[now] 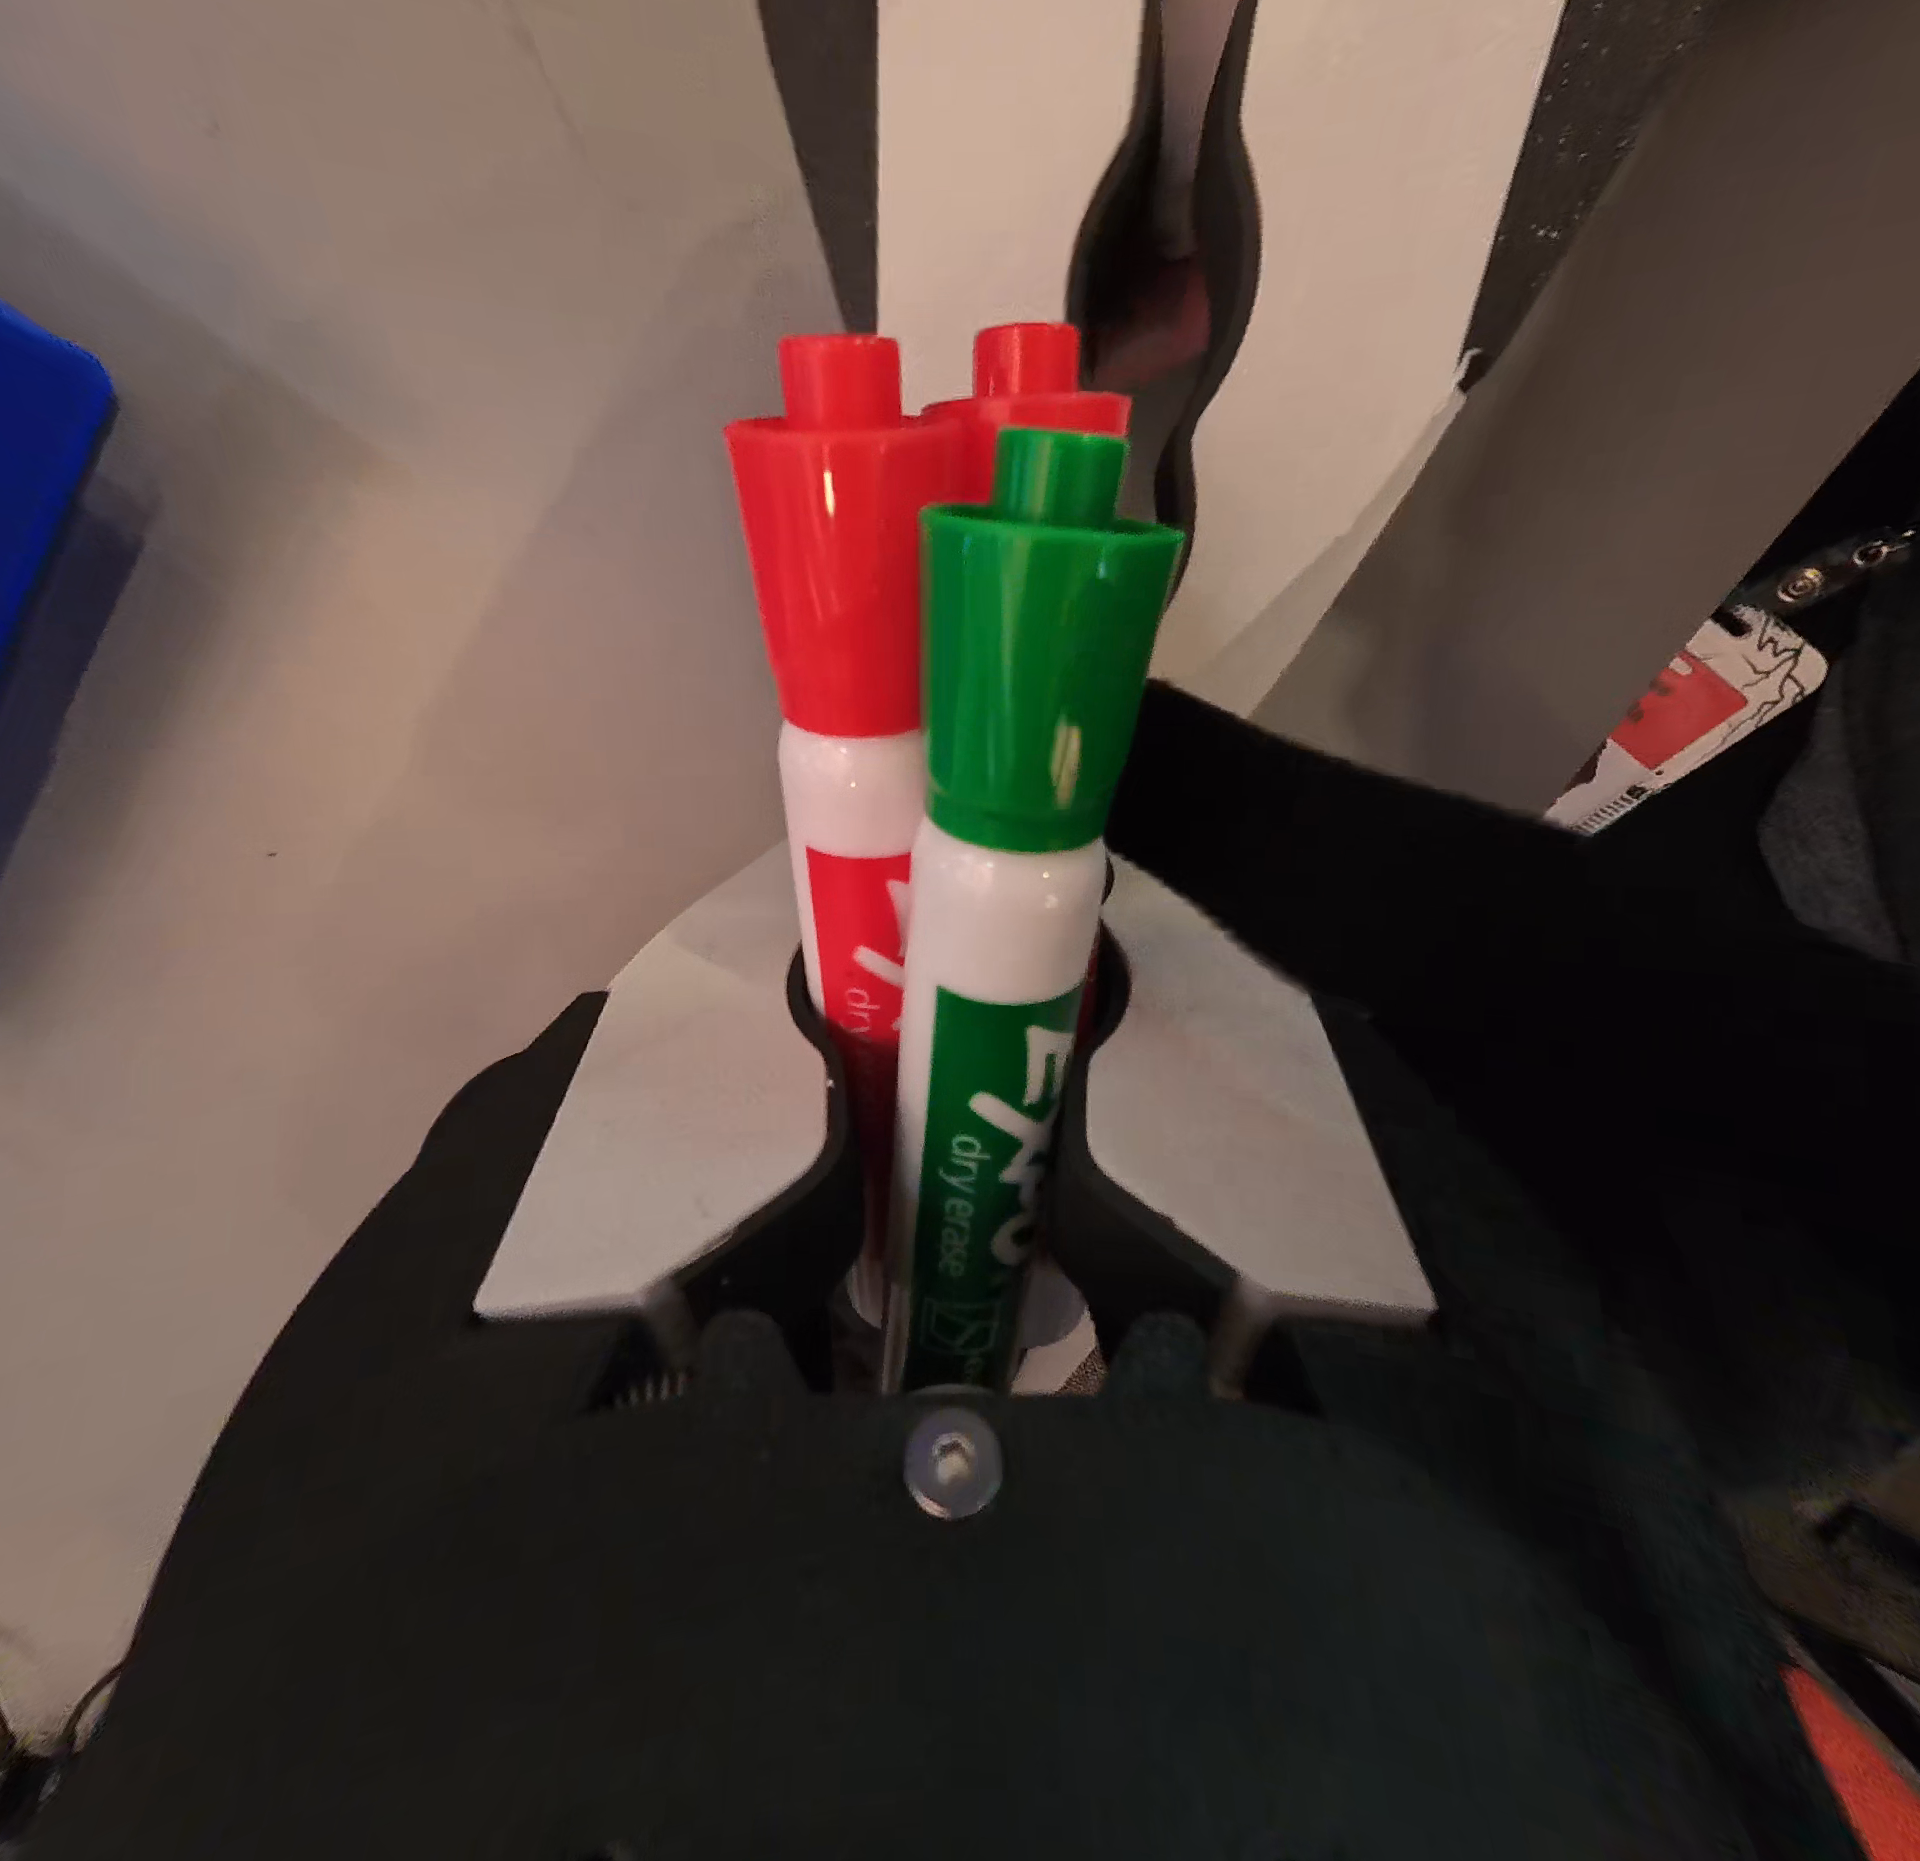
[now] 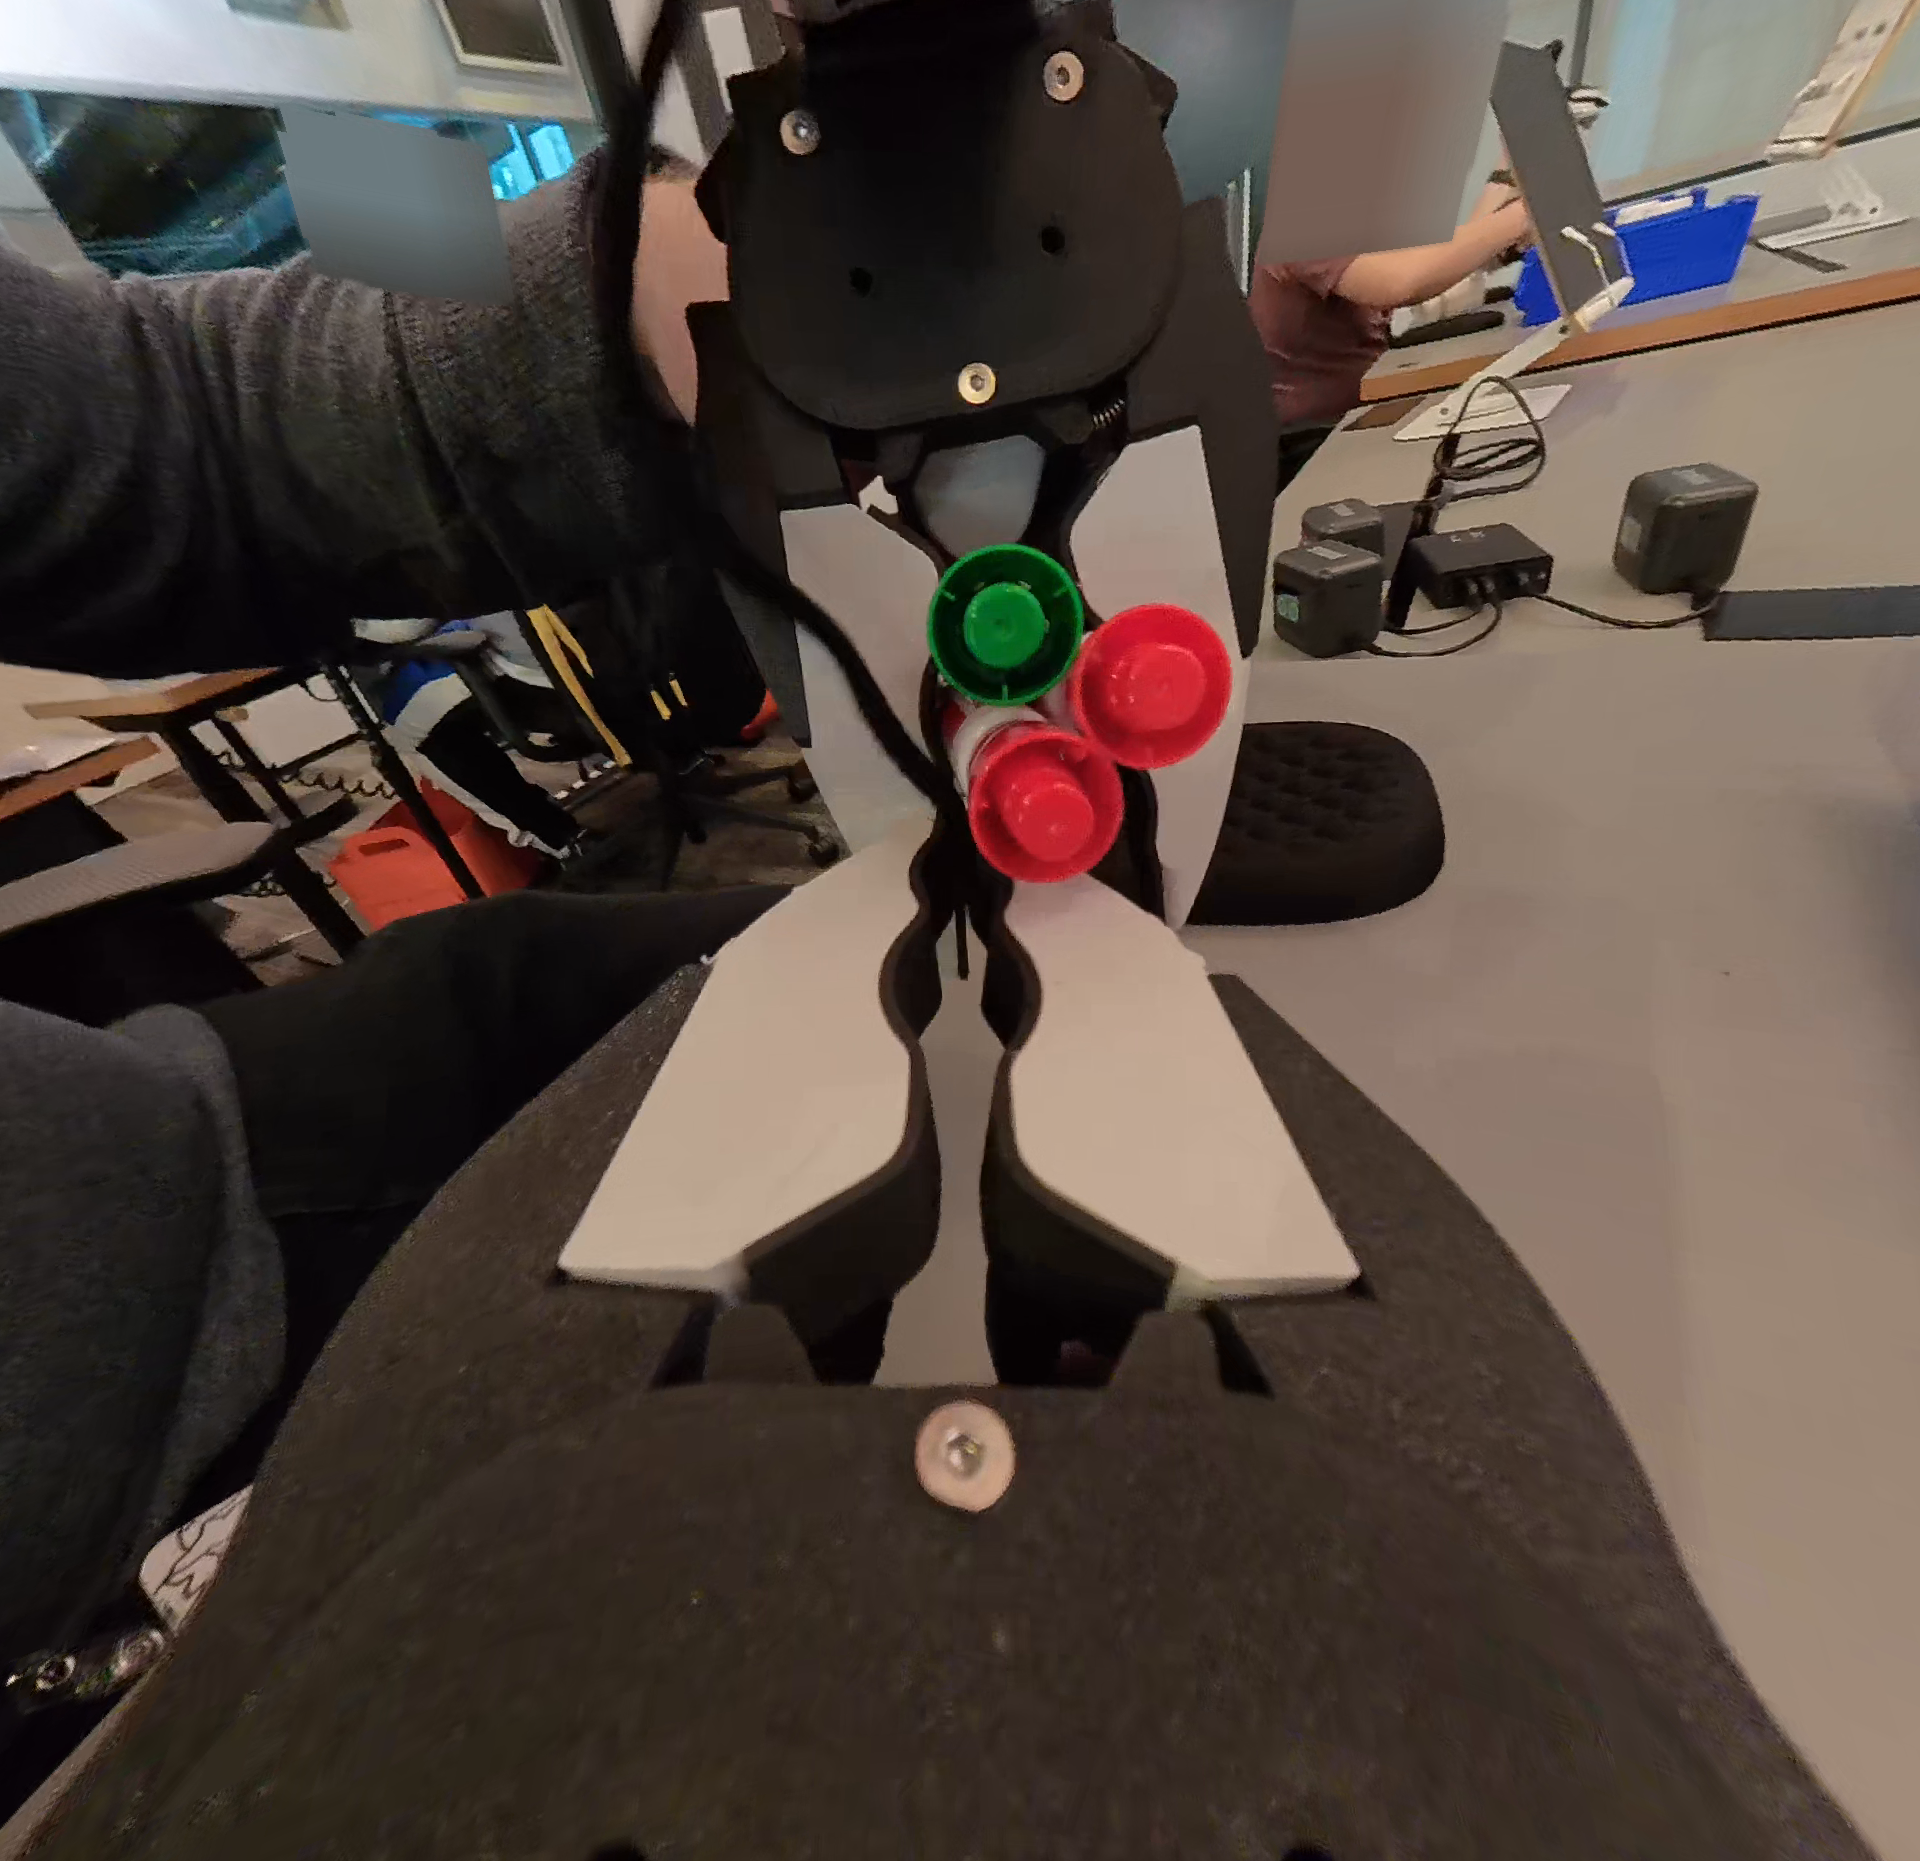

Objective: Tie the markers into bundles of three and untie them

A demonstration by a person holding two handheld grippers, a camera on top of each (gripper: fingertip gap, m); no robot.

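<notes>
Three markers, one green marker (image 1: 997,980) and two red markers (image 1: 847,668), stand together as a bundle inside the left tool (image 1: 961,990), caps pointing away from its camera. The left tool's white fingers (image 1: 727,1105) are closed around the marker barrels, pinching the bundle in the round notch between them. In the right wrist view the same bundle shows end-on: the green cap (image 2: 1003,625) sits uppermost, with the two red caps (image 2: 1148,684) just beside and below it, all touching.

A thin black string (image 2: 956,876) runs down from the bundle into the right tool (image 2: 961,938). The right tool's fingers are pressed nearly together just below the caps, pinching that string at their wavy tips. From the left wrist view, the right tool's tips (image 1: 1164,253) stand just beyond the caps.

Behind the bundle is a person's grey sleeve (image 2: 260,440). To the right of the bundle lies a grey bench (image 2: 1662,876) carrying a black mesh pad (image 2: 1330,824), small dark boxes (image 2: 1683,528) and cables. A blue bin (image 2: 1662,248) sits farther off on another bench.
</notes>
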